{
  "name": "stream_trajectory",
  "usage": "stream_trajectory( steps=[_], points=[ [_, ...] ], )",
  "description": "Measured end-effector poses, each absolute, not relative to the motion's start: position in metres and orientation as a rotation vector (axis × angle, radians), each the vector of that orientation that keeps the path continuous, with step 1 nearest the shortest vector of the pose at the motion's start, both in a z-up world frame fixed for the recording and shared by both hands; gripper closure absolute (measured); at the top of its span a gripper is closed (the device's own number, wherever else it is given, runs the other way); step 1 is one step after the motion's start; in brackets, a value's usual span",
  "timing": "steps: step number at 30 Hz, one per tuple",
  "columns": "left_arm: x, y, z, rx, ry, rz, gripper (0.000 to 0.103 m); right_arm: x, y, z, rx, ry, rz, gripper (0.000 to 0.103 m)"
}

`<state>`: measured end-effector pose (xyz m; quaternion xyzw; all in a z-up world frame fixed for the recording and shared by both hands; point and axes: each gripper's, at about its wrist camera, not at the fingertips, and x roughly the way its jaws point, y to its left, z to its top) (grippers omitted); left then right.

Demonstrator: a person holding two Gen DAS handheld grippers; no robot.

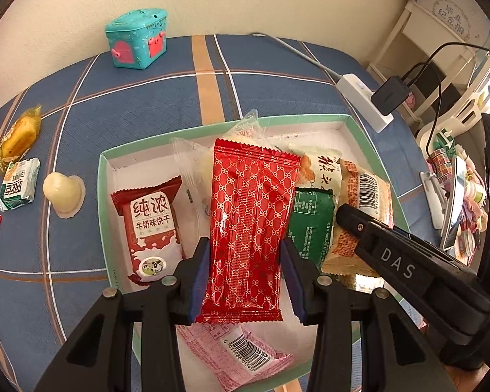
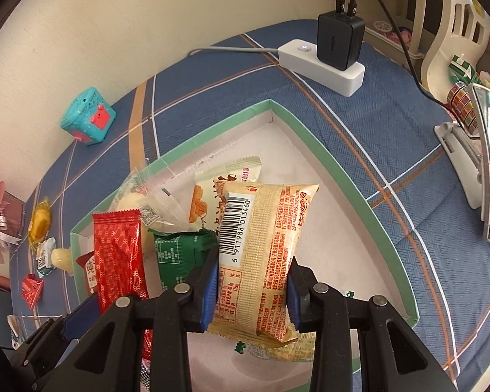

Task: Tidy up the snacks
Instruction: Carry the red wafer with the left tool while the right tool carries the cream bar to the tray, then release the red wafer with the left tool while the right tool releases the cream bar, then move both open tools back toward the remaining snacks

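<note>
Between the blue pads of your left hand-held gripper (image 1: 245, 277) sits the red patterned packet (image 1: 250, 228), clamped at its lower half and held upright over the green-rimmed box (image 1: 103, 176). Your right hand-held gripper (image 2: 253, 294) is clenched on the tan barcode packet (image 2: 264, 254), also above the box, to the right of the red one.

Inside the box, note the following:
- a red-and-white milk biscuit packet (image 1: 152, 228) at the near left;
- a green packet (image 1: 310, 222) between the two held items;
- a clear wrapper (image 1: 192, 170) and a pale packet with an orange print (image 2: 212, 192) toward the far side;
- a pink packet (image 1: 238, 352) at the near edge.

Left of the box, on the blue plaid bench (image 1: 147, 98), lie a heart-shaped jelly cup (image 1: 63, 192), a small green-and-white packet (image 1: 18, 184) and a yellow wrapped snack (image 1: 18, 137). At the far edge stands a teal toy chest (image 1: 137, 37).
</note>
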<state>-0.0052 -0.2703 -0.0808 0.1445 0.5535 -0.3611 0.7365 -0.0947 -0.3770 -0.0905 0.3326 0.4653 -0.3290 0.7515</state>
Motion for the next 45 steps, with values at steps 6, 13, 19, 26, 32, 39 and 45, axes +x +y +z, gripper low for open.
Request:
stream_trajectory(
  steps=[6,13,19,26,32,39,45],
  points=[
    [-0.004,-0.27,-0.082,0.316,1.22,-0.795,0.058,-0.092,-0.377,-0.093,0.712,1.03,-0.724,0.064],
    [0.001,-0.268,-0.085,0.308,1.253,-0.777,0.044,-0.091,-0.375,-0.089,0.672,1.037,-0.759,0.046],
    [0.004,-0.265,-0.075,0.308,1.231,-0.765,0.036,-0.092,-0.373,-0.077,0.665,1.014,-0.757,0.037],
    [0.018,-0.251,-0.063,0.288,1.196,-0.693,0.018,-0.093,-0.369,-0.055,0.637,0.967,-0.753,0.02],
    [0.04,-0.224,-0.056,0.195,1.182,-0.612,0.014,-0.091,-0.361,-0.047,0.583,0.982,-0.748,0.013],
    [0.063,-0.189,-0.044,0.114,1.14,-0.494,0.014,-0.084,-0.345,-0.044,0.535,1.001,-0.721,0.013],
    [0.07,-0.174,-0.039,0.137,1.103,-0.448,0.002,-0.076,-0.326,-0.037,0.478,0.996,-0.686,0.0]
  ],
)
